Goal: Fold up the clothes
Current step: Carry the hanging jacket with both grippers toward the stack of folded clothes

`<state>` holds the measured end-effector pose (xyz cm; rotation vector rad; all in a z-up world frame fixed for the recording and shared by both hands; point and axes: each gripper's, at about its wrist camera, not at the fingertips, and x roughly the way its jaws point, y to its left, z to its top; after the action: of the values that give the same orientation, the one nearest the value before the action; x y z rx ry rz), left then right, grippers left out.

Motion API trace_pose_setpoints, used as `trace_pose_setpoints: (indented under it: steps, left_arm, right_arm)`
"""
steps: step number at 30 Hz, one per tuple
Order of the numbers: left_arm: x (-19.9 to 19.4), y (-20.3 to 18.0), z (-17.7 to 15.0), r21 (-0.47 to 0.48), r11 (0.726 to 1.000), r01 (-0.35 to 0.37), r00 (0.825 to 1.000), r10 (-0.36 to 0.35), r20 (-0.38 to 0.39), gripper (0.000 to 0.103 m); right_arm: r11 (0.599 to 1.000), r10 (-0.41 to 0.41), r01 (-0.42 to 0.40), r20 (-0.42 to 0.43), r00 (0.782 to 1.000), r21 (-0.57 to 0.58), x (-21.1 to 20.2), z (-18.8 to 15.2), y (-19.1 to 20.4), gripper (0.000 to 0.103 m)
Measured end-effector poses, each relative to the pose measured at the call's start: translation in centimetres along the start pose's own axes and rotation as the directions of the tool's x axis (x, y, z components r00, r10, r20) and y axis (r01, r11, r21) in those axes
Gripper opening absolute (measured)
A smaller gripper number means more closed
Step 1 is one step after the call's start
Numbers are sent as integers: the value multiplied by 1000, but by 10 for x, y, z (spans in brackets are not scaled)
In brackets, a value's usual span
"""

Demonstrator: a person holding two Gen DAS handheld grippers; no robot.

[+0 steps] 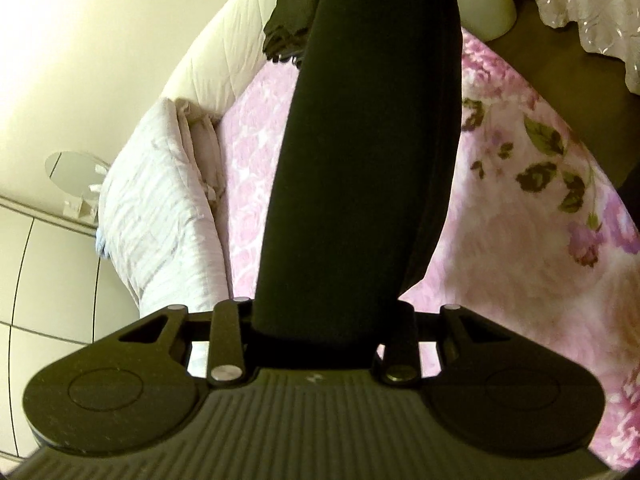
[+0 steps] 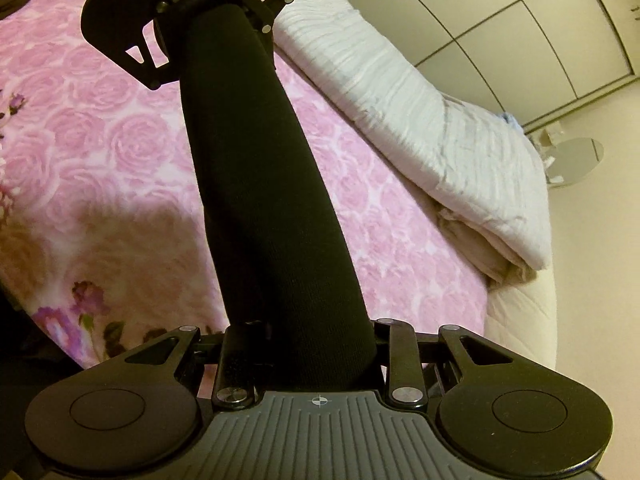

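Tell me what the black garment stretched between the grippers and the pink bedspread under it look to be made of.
Black garment: seems a matte, fine-ribbed stretch knit; faint lengthwise ribbing shows, no sheen. Pink bedspread: looks like soft plush or fleece printed with roses; the surface reads fuzzy, though blur leaves that open.

Both wrist cameras face each other along the black garment (image 1: pixel 360 160), above the pink bedspread (image 2: pixel 100 140).

Both grippers (image 1: pixel 324 320) (image 2: pixel 308 344) clamped, angled downward
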<state>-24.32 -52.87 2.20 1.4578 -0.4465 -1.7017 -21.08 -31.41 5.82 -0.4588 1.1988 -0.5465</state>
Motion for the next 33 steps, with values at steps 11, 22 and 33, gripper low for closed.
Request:
trace_pose_setpoints:
  steps: [11, 22, 33]
  left_arm:
    - [3, 8, 63, 69, 998, 0, 996, -6, 88, 31]
    - [38, 10, 178, 122, 992, 15, 995, -27, 100, 31]
    - [81, 6, 289, 128, 992, 13, 995, -26, 93, 31]
  right_arm:
    - [996, -55, 59, -52, 997, 71, -23, -46, -32, 29]
    - [989, -53, 61, -68, 996, 136, -19, -146, -91, 29]
    - [987, -52, 61, -66, 996, 147, -16, -251, -157, 29]
